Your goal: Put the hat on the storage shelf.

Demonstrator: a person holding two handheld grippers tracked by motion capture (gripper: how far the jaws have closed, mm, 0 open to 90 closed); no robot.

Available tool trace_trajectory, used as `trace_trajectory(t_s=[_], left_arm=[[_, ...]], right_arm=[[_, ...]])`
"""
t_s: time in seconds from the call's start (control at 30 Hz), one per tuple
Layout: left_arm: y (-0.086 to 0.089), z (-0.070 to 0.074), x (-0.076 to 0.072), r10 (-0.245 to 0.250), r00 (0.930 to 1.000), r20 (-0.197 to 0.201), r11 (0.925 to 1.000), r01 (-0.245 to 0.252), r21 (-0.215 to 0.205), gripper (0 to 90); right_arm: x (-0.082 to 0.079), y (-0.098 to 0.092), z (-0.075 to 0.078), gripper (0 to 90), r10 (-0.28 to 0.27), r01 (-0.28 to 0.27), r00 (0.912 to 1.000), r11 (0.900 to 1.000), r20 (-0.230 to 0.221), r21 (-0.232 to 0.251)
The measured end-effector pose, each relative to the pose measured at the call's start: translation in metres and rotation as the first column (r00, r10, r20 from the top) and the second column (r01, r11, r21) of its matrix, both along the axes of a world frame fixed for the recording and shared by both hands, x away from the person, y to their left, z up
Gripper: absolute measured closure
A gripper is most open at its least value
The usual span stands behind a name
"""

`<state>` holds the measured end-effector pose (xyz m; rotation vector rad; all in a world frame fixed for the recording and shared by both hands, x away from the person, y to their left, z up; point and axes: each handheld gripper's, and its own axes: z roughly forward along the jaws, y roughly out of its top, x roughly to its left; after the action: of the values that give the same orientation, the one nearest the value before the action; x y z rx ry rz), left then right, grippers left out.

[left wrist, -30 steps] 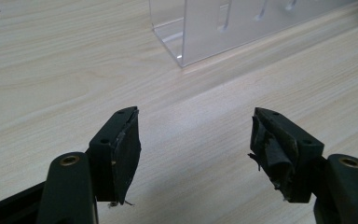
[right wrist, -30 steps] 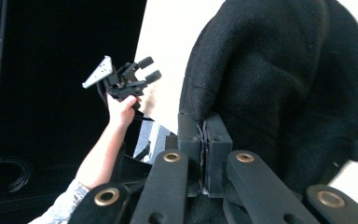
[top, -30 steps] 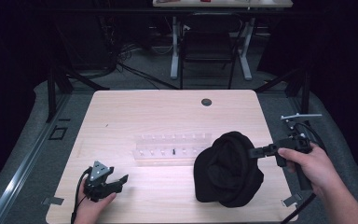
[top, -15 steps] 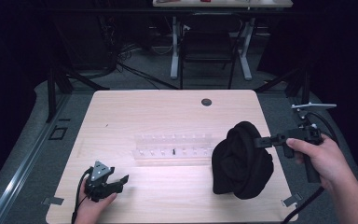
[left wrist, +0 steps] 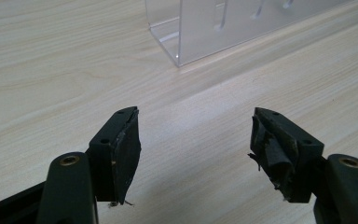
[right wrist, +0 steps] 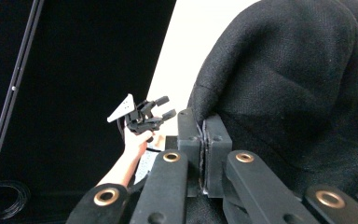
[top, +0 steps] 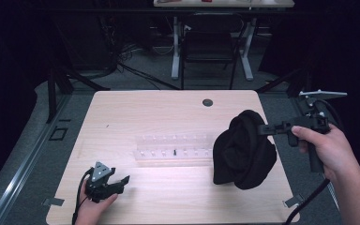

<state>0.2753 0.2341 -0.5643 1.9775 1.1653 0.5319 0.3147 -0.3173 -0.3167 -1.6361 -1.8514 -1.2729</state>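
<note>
Jaws of the left gripper [top: 120,182] stand wide apart over bare wood at the near left of the table [top: 136,112], with nothing between them. In the left gripper view its pads [left wrist: 126,149] are matte black rubber, worn and frayed at the edges, bolted onto dull dark-green arms with brass-coloured rivets. A grey three-cornered plate sits on top of this gripper, and a black cable loops from it beside the left hand [top: 90,211].

Just beyond it, across the middle of the table, lies a clear acrylic rack [top: 176,149], long and box-shaped with sharp glossy corners and a row of small pegs or slots inside; one small dark piece sits near its middle. The tabletop is pale wood-grain laminate with rounded corners and a round dark grommet [top: 207,102] near its far edge.

At the right, the right gripper [top: 261,130] is pinched tight on a fold of a black cloth [top: 243,152], a coarse, felt-like knitted fabric bunched into a rounded, sagging lump, its lower part at or just above the tabletop. The right hand [top: 326,152] grips the handle off the table's right edge.

No writing or labels are legible.
</note>
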Motion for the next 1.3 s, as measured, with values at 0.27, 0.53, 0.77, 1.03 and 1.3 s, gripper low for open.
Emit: trace_trajectory(t_s=[0.27, 0.53, 0.77, 1.03, 1.3], left_arm=[[0.0, 0.0, 0.0, -0.003, 1.0, -0.002, 1.0, 0.003, -0.003, 33.3], [0.0, 0.0, 0.0, -0.003, 1.0, -0.001, 1.0, 0.003, -0.004, 33.3], [0.0, 0.001, 0.001, -0.009, 1.0, 0.002, 0.9999, 0.009, -0.005, 33.3], [0.0, 0.002, 0.001, -0.007, 1.0, 0.005, 0.9999, 0.007, -0.011, 33.3], [0.0, 0.002, 0.001, -0.012, 0.9999, -0.001, 0.9998, 0.012, -0.015, 33.3]], right_arm=[[0.013, 0.009, 0.015, 88.5, -0.01, 0.009, 0.9994, 0.999, 0.032, 0.034], [0.028, 0.025, 0.023, 88.5, -0.011, 0.009, 0.9989, 0.999, 0.045, 0.046], [0.046, 0.049, 0.028, 88.4, 0.007, -0.009, 0.9988, 0.999, 0.049, 0.045], [0.061, 0.07, 0.025, 88.4, 0.02, -0.022, 0.9988, 0.999, 0.044, 0.033], [0.075, 0.098, 0.02, 88.3, 0.039, -0.04, 0.9984, 0.999, 0.042, 0.027]])
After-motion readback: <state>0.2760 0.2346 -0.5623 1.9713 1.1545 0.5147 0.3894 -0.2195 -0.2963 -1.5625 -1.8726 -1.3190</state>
